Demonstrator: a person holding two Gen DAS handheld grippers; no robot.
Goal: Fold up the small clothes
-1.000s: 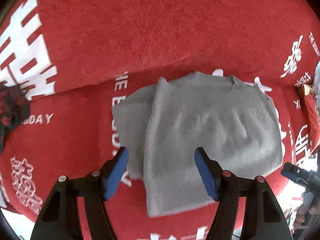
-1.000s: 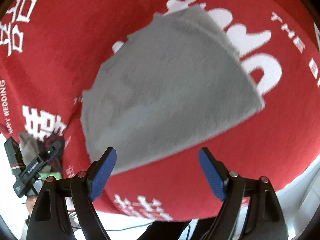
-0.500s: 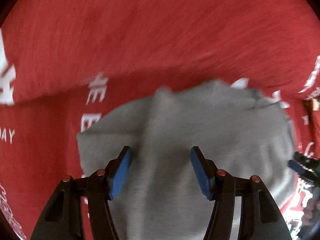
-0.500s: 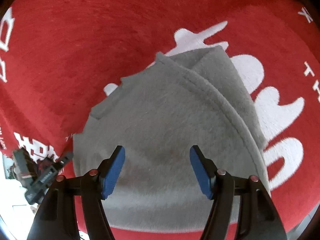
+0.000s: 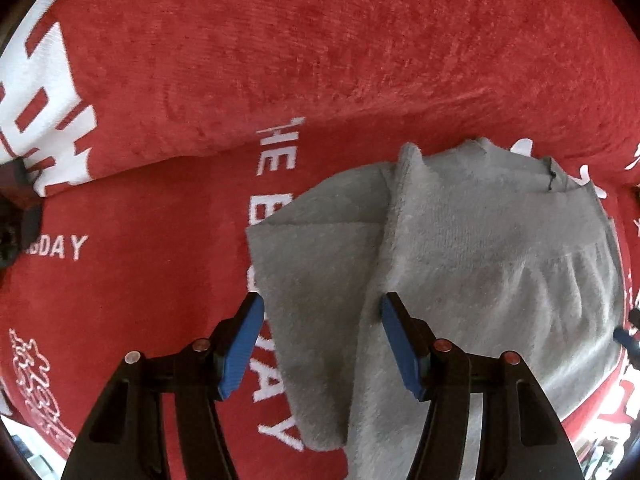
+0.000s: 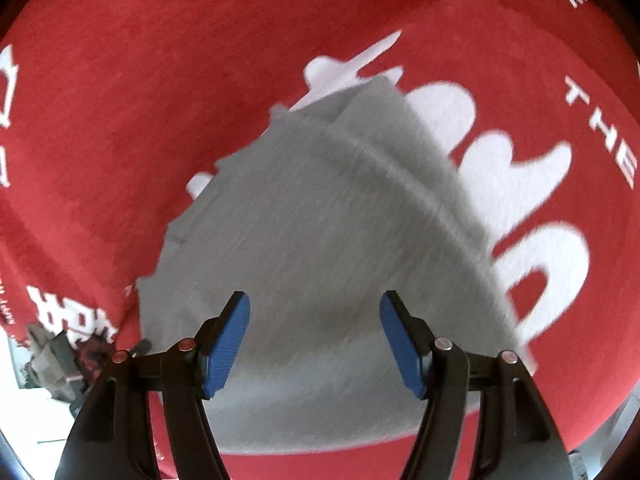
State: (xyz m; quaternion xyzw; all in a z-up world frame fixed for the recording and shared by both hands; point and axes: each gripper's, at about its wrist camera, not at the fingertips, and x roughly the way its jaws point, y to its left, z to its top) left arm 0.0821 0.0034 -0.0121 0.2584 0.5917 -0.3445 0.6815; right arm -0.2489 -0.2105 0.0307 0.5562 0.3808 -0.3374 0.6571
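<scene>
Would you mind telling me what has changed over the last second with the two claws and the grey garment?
Both claws have closed in on the grey garment: the left claw now straddles its left folded flap, and the right claw hangs over its middle. Both stay open, gripping nothing. The garment lies folded as before on the red blanket.

A small grey fleece garment (image 5: 460, 264) is laid flat, partly folded, one side doubled over, on a red printed blanket (image 5: 280, 60).

Your right view's grey garment (image 6: 320, 240) motion-blurred, its near hem behind your right tool (image 6: 315, 340).
</scene>
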